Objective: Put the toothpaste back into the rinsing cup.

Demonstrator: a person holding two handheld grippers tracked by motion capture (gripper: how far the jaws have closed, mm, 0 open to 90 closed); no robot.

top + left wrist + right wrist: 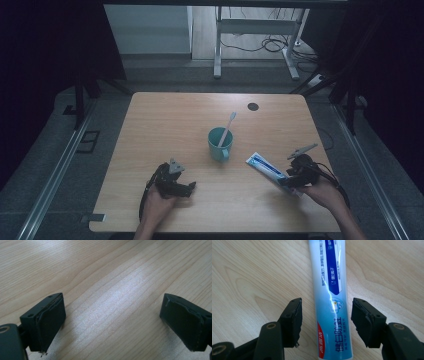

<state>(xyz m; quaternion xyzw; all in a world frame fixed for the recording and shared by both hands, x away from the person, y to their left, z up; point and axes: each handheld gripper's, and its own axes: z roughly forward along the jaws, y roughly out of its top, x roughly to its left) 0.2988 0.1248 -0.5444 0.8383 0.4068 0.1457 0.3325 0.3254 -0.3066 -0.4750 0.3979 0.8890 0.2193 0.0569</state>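
The toothpaste tube (pixel 266 169) lay flat on the wooden table (pixel 165 120), at its near right part, just right of the teal cup (pixel 218 145) and apart from it. Body white and light blue, with a dark blue panel of white print and a red patch at 1 end. Long axis ran diagonally, far end toward the cup. In the right gripper view the tube (pixel 331 302) lay lengthwise between 2 black pads (pixel 295 320), touching neither.
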